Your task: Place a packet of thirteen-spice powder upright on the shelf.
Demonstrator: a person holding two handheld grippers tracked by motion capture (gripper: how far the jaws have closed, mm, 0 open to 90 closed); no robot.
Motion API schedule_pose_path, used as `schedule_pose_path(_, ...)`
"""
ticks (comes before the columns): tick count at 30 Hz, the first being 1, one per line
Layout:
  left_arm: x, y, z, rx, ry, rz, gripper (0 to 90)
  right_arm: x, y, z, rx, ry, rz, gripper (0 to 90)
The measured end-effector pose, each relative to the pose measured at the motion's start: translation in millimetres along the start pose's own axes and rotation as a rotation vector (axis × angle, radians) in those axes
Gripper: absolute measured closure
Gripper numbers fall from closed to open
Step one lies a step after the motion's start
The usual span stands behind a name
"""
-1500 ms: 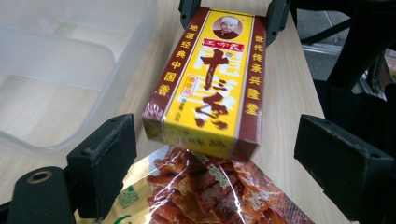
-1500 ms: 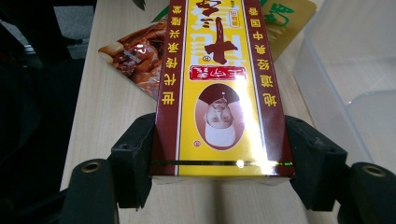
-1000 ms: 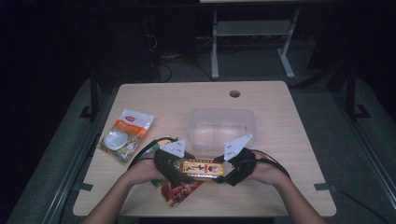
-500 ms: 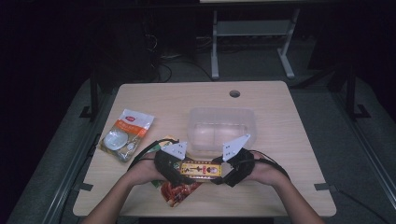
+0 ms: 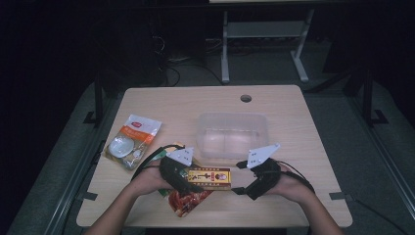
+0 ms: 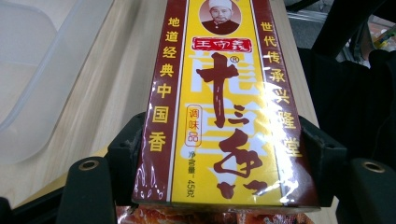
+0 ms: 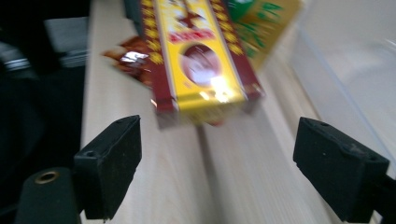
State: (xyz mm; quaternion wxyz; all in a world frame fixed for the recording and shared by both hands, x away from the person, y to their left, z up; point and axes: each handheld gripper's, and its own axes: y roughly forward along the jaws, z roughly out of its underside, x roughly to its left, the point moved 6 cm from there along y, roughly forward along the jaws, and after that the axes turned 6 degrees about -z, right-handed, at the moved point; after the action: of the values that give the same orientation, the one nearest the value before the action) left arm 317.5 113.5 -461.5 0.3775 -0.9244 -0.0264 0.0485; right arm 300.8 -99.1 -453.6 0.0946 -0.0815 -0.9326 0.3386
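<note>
Box (image 5: 209,178), yellow and red, lower centre of high view, clamped by left gripper (image 5: 182,177); right gripper (image 5: 244,186) just opened, jaws clear of it.

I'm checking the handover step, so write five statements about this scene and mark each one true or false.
1. The left gripper clamps the yellow and maroon box between its jaws. True.
2. The right gripper grips the far end of that box. False: its jaws have just been opening, and they stand wide with nothing between them, the box ahead of them.
3. The clear plastic container stands on the table beyond the box. True.
4. The box lies inside the container. False: it is outside, on the person's side of it.
5. A white and orange packet lies to the left of the container. True.
</note>
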Motion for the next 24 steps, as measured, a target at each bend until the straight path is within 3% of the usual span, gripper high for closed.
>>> schedule_pose_path(3,0.8,-1.2,3.1,0.005,-0.007,-0.004,31.3,2.6,-6.1,16.0,-0.027,0.081,0.055,14.9)
schedule_pose_path(13,3.3,-5.1,2.1,-0.020,-0.031,-0.013,31.3,5.9,-13.4,54.4,-0.023,0.163,0.192,14.0)
schedule_pose_path(19,9.0,-9.8,-7.2,-0.031,-0.030,-0.028,31.3,3.2,-12.5,61.0,-0.032,0.186,0.216,13.8)
schedule_pose_path(24,12.1,-12.9,-14.9,-0.039,-0.049,-0.042,31.3,2.1,-11.8,62.2,-0.035,0.183,0.206,13.9)
